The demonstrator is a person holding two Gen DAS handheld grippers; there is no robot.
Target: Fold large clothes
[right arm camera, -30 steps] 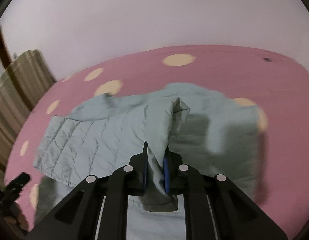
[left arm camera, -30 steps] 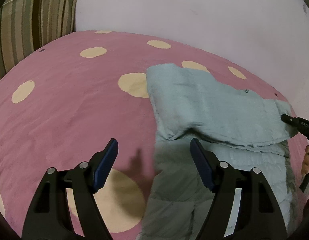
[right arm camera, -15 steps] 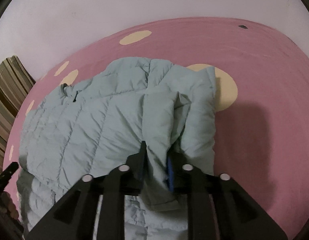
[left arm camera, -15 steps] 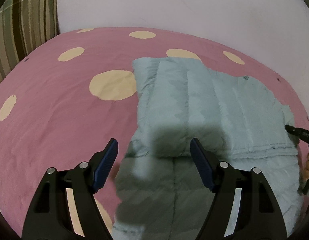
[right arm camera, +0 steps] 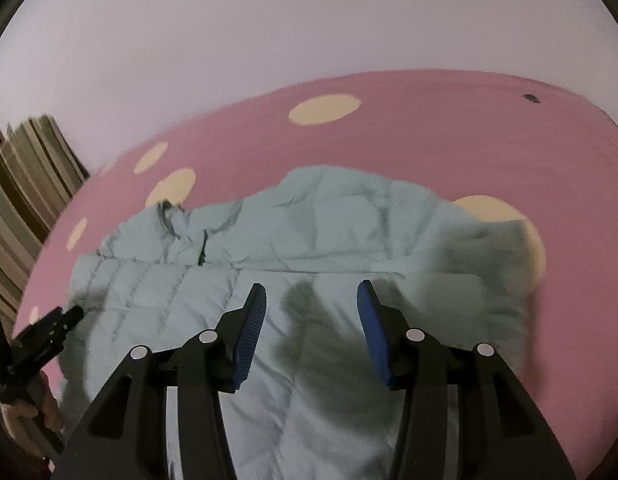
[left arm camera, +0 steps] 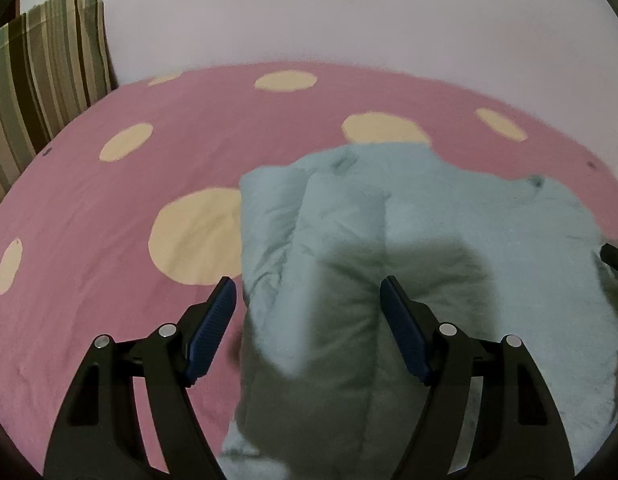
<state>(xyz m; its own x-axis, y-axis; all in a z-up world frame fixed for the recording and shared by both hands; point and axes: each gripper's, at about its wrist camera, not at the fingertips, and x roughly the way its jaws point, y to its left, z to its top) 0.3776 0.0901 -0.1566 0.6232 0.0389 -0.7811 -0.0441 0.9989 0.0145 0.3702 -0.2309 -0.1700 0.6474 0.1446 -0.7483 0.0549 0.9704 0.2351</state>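
Observation:
A pale blue quilted puffer jacket lies folded over itself on a pink bed cover with cream dots. My left gripper is open and empty, hovering over the jacket's left folded edge. My right gripper is open and empty above the jacket, whose collar shows at the left. The left gripper also shows at the left edge of the right wrist view. The tip of the right gripper shows at the right edge of the left wrist view.
A striped cushion leans at the far left against a plain pale wall. It also shows in the right wrist view. The pink cover spreads beyond the jacket.
My right gripper has opened and let go of the jacket fold, which now lies flat across the jacket. My left gripper stayed open and shifted right over the jacket's edge.

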